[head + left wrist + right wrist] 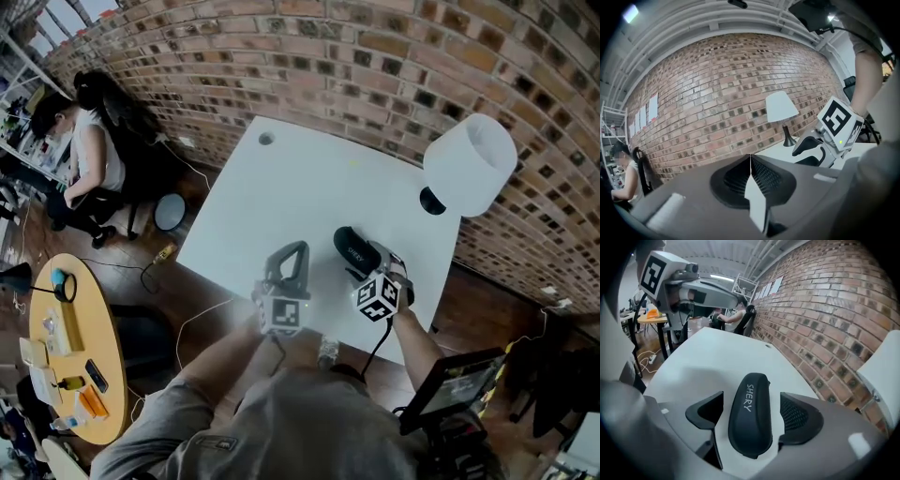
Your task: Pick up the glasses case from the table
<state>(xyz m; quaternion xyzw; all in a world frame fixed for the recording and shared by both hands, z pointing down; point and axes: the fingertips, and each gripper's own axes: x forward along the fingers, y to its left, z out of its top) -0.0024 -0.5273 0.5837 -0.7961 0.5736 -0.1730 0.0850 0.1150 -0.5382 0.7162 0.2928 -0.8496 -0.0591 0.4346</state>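
A black glasses case with white lettering lies on the white table near its front right corner. My right gripper reaches down over it and is open. In the right gripper view the case lies lengthwise between the two pads, with a gap on each side. My left gripper hovers to the left of the case, over the table's front edge. Its jaws are shut with nothing between them. The left gripper view also shows the right gripper beside the lamp.
A white-shaded lamp stands at the table's back right, close to the brick wall. A small round hole marks the far corner. A person sits at the far left, and a round wooden table with clutter stands nearer left.
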